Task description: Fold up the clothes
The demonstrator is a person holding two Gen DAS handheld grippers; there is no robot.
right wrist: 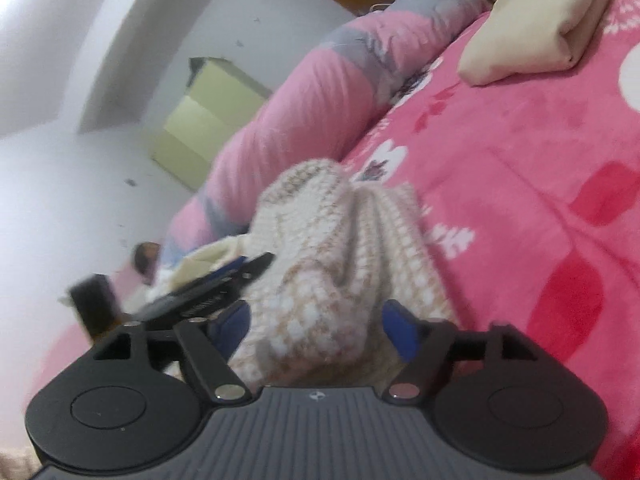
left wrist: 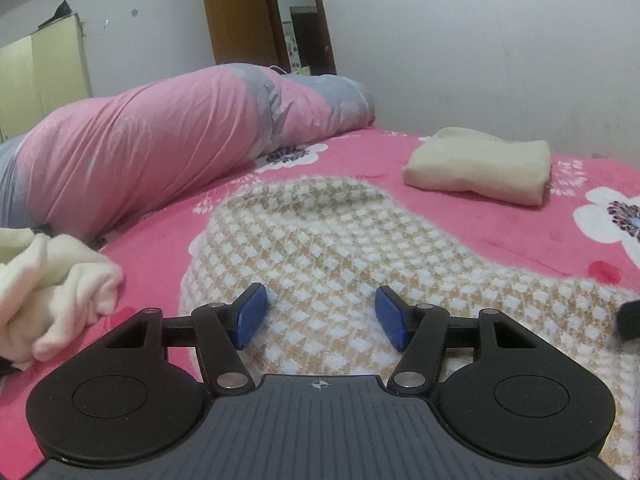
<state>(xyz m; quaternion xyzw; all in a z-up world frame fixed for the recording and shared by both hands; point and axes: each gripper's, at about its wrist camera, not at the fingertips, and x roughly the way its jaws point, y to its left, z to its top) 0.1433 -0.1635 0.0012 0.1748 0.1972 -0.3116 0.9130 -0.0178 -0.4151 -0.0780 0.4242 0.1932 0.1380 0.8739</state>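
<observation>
Checked sweater [left wrist: 320, 248] lengthwise, away frm cam

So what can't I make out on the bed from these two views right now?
- Checked knit: near edge hidden by the left gripper body in the left view; shape blurred in the right view.
- Right gripper: jaws look open with the knit between them; contact is blurred.
- Cream cloth: cut off by the left edge, left view.
- Folded cream stack: layers underneath unreadable.

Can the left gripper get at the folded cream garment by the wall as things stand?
Probably yes: the left gripper is open and empty above the checked sweater, and only bare pink bedspread lies before the folded cream garment.
</observation>
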